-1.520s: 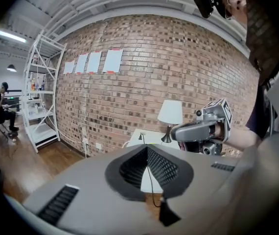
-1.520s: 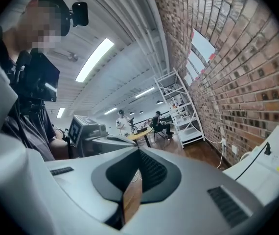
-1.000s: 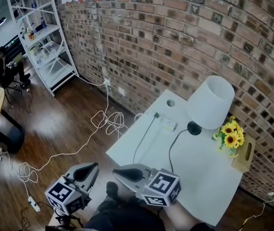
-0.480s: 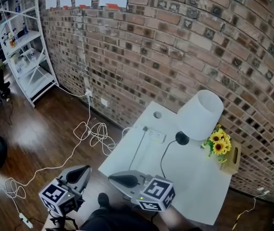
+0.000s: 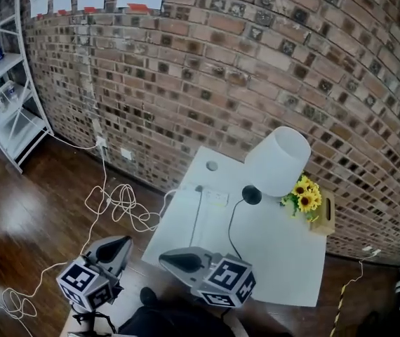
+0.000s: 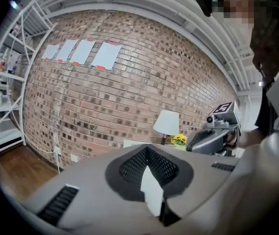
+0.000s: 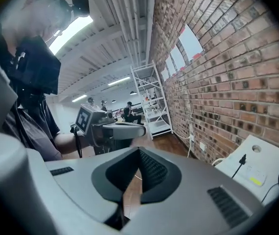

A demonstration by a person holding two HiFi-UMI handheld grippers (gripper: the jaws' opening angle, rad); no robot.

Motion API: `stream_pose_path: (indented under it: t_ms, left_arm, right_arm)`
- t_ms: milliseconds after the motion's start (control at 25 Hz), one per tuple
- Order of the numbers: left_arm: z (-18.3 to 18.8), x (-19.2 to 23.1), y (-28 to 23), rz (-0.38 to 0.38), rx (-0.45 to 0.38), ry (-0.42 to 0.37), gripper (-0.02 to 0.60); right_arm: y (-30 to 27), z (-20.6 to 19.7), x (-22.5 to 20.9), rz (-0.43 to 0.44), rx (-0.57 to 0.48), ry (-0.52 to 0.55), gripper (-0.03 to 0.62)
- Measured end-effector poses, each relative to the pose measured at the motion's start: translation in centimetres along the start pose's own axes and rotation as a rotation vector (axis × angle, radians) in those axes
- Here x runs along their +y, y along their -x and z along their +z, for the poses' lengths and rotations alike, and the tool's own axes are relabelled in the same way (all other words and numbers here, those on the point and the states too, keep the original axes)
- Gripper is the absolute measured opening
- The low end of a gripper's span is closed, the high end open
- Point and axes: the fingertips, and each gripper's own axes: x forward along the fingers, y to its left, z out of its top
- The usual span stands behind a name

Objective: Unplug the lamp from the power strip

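Because seated by friction alone, likely to come free on a firm, straight pull: small black plug at the left end of the power strip, on the far-left part of the white table, close under the brick wall. Hard and stiff in the body, small, perhaps a little slick. Best pinched across its sides, right at the strip, never by its thin cord, limp and easily strained.

Strip light and loose on the tabletop, so apt to lift with the plug; worth pinning down with the second gripper. Lamp just right of the strip, top-heavy by the look of its wide white shade over a small black base, tippable by any tug on the black cord leaving that base.

Left gripper: jaws pressed together, nothing between. Right gripper: likewise closed to a point, empty. Both low by the table's near-left corner, well apart from plug and strip; to be opened before any hold.

Counted: one lamp, one power strip, one plug seen in it. Two cord runs on the tabletop, both heading for the near edge, probably one cord looped below, join hidden. One bunch of sunflowers, two grippers.
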Motion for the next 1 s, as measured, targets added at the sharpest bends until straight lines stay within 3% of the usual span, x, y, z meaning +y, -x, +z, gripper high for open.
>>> stream_pose_path:
  t_ms: [160, 520, 680, 1000]
  left_arm:
    - [0.0, 1.9, -0.6, -0.048, -0.046, 0.016, 0.008]
    - [-0.1, 3.5, -2.6, -0.147, 0.016, -0.062, 0.008]
    - [0.2, 3.5, -3.7, -0.152, 0.042, -0.133, 0.008]
    - [1.7, 2.9, -6.5, -0.157, 0.062, -0.158, 0.008]
  right_arm:
    - [-0.7, 0.3, -0.5, -0.07, 0.01, -0.011, -0.014]
    - [-0.4, 1.2, -1.7, -0.211, 0.017, -0.029, -0.014]
    - [0.1, 1.5, -2.8, -0.233, 0.011, -0.034, -0.014]
    - [0.3, 1.7, -5.7, -0.236, -0.005, -0.017, -0.014]
